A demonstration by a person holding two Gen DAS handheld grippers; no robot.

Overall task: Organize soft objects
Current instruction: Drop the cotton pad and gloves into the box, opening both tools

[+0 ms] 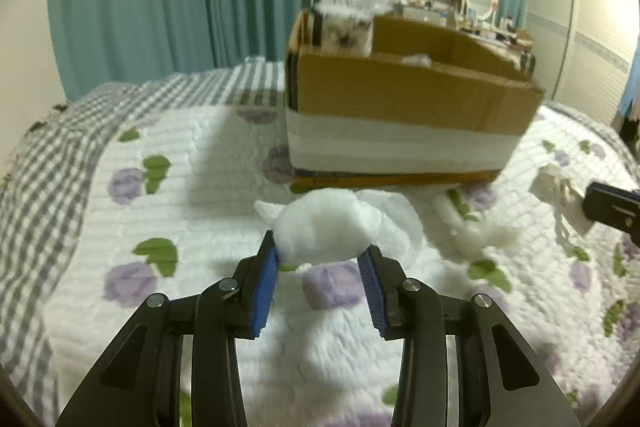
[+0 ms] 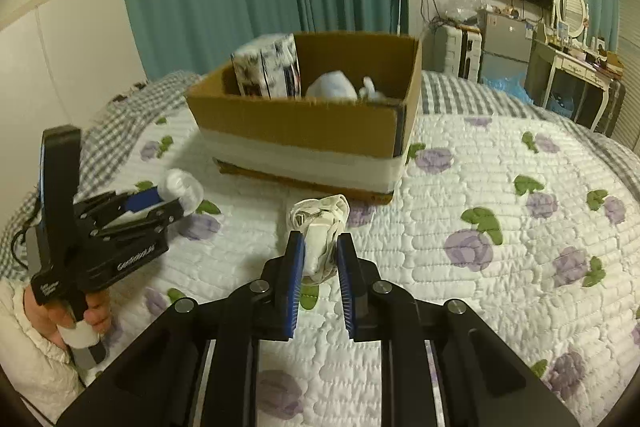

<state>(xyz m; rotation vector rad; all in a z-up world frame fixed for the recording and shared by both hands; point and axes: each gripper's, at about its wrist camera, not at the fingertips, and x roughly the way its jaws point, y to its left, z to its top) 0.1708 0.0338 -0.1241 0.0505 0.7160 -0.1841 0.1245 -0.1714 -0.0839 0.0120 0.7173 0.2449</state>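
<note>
Left wrist view shows the left tool (image 1: 322,251) with its blue pads (image 1: 266,287) pressed on either side of a white fluffy wad (image 1: 324,233), held just above the flowered quilt (image 1: 168,195). More white soft pieces (image 1: 472,231) lie on the bed near it, in front of the cardboard box (image 1: 400,99). Right wrist view shows the right tool (image 2: 320,247) with its pads close together around a cream rolled cloth (image 2: 320,227), which rests on the quilt just before the box. Inside the box stand a patterned pack (image 2: 268,67) and a white bundle (image 2: 332,87).
</note>
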